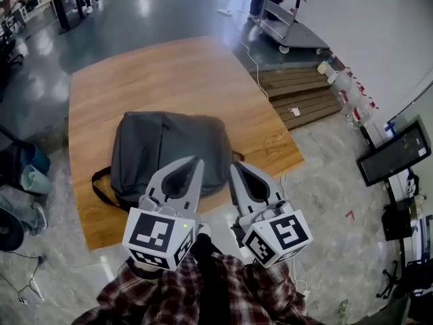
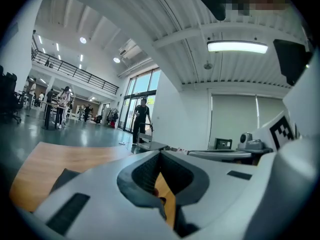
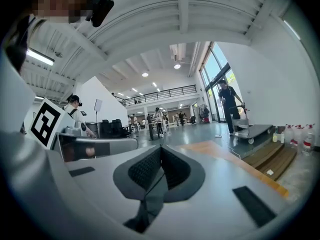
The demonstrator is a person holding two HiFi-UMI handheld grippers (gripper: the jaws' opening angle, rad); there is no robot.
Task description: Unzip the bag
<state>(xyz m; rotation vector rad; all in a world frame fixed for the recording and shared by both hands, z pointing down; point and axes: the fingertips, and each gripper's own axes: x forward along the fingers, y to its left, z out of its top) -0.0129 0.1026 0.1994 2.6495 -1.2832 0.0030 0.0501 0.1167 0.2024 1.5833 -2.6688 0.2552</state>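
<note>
Grey bag [image 1: 166, 147] lying flat on the wooden table [image 1: 169, 66], near its front edge, zip closed as far as can be seen. Left gripper [image 1: 197, 160] and right gripper [image 1: 234, 166] sit side by side at the bag's near edge, each with jaws pressed together on nothing (both gripper views look out level across the hall). A black strap [image 1: 100, 191] loops out at the bag's left.
</note>
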